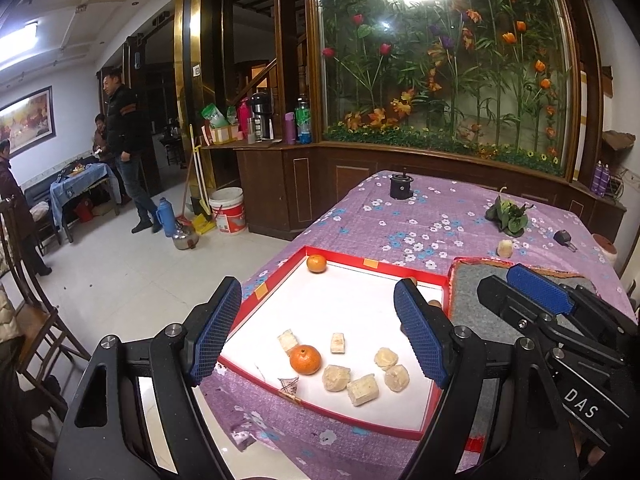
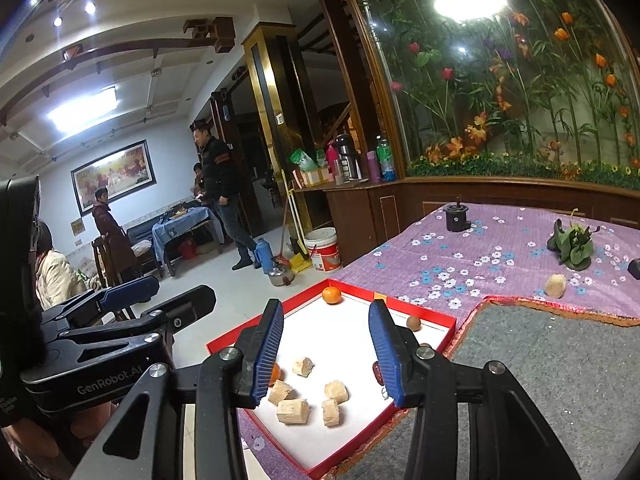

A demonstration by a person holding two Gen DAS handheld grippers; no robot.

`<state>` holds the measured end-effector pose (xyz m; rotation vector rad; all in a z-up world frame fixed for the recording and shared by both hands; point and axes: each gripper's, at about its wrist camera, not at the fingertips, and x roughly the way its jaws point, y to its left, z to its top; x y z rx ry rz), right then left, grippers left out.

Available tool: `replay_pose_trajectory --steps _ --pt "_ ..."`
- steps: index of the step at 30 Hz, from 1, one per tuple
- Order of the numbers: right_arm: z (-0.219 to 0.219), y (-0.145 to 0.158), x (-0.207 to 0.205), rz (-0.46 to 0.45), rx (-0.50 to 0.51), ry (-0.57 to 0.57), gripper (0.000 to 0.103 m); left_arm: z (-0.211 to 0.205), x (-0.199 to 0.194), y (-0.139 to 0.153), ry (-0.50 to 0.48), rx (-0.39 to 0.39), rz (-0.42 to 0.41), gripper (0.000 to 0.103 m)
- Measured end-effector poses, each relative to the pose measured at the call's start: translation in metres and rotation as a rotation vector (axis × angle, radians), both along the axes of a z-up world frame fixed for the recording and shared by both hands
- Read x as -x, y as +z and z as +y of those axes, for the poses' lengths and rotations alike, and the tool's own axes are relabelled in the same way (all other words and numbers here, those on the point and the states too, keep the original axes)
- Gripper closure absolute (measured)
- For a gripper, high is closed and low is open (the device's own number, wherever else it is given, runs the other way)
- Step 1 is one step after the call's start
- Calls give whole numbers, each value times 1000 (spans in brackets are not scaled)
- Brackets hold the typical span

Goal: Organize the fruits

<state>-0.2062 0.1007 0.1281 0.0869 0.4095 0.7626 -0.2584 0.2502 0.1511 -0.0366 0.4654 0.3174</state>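
Gaping wide, both tools (image 1: pixel 320 336) (image 2: pixel 326 350) hover empty over the red tray (image 1: pixel 276 276).

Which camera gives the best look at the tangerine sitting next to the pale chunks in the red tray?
The left wrist view: the near tangerine shows whole between the open left gripper fingers. In the right wrist view only an orange sliver peeks out behind the right gripper finger.
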Motion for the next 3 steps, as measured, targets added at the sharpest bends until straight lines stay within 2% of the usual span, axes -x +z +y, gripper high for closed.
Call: replay_pose_trajectory --steps 3 --pt "-2 -2 -4 15 -5 -3 60 -1 -4 -2 -9 -8 6 24"
